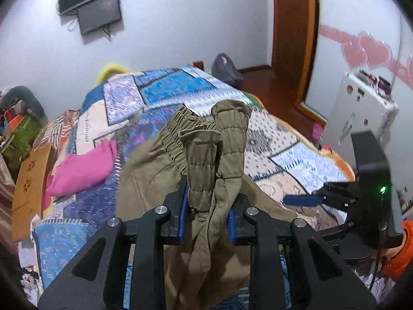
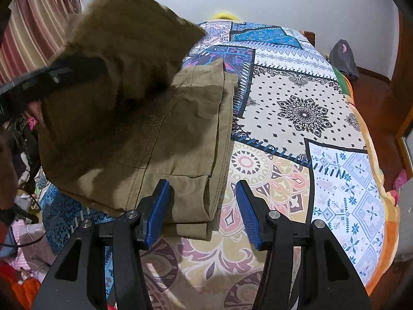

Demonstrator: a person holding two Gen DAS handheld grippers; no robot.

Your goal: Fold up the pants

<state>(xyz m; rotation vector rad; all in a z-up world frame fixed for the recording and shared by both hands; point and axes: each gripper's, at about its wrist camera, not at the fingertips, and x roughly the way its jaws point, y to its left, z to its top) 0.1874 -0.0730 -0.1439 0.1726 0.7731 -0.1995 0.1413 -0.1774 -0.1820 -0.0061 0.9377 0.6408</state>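
Olive-brown pants (image 2: 178,129) lie partly folded on the patterned bedspread (image 2: 304,113). My left gripper (image 1: 209,201) is shut on a bunched part of the pants (image 1: 214,155), with the elastic waistband and quilted cuffs sticking up above the blue pads, and it lifts that part over the bed. In the right wrist view the lifted cloth (image 2: 124,33) hangs blurred at upper left with the left gripper's body (image 2: 59,75) under it. My right gripper (image 2: 204,191) is open and empty, its left pad over the folded pants' near corner. It also shows in the left wrist view (image 1: 304,200).
A pink cushion (image 1: 82,168) lies on the bed's left side. A wooden chair back (image 1: 31,180) and clutter stand left of the bed. A grey bag (image 1: 227,69) sits by the far corner. A white cabinet (image 1: 361,106) and wooden door frame (image 1: 294,41) are to the right.
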